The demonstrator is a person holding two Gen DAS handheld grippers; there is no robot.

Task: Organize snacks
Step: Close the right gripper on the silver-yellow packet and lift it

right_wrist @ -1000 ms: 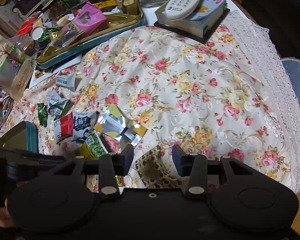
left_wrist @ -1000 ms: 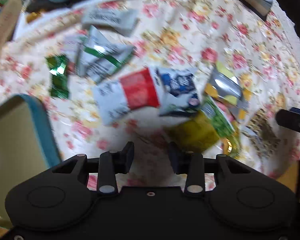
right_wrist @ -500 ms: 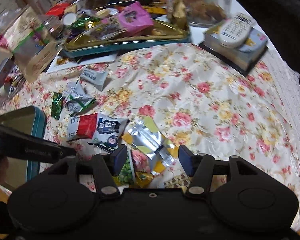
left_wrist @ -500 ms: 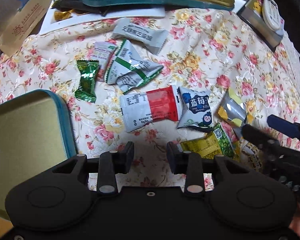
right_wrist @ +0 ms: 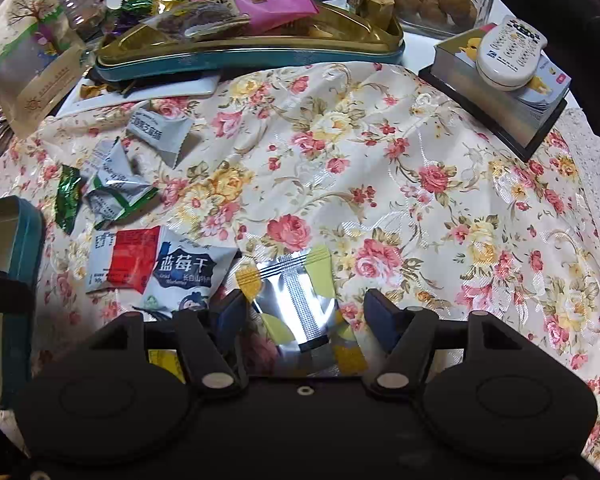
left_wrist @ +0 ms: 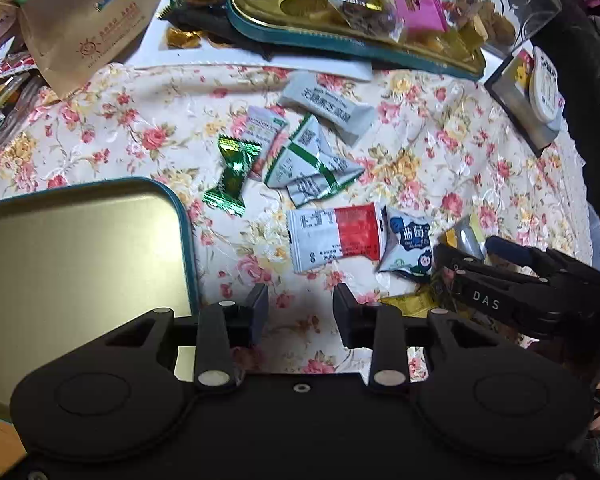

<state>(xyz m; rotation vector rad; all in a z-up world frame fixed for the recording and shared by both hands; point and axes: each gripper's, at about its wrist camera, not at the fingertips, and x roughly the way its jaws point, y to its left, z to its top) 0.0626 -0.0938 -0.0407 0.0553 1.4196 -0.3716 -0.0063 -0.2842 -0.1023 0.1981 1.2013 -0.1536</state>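
Widening since a second ago, the right gripper has dropped over the silver-and-yellow foil pouch, its jaws opening astride it, not yet pressing. That pouch lies flat on the floral tablecloth; it looks light, crinkly, slippery, best pinched across its middle. Beside the teal tin, the left gripper hangs spread and empty.

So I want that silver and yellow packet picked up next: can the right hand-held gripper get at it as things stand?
Probably yes. The right hand-held gripper is opening with the silver and yellow packet lying flat between its fingers, untouched, and nothing covers the packet.
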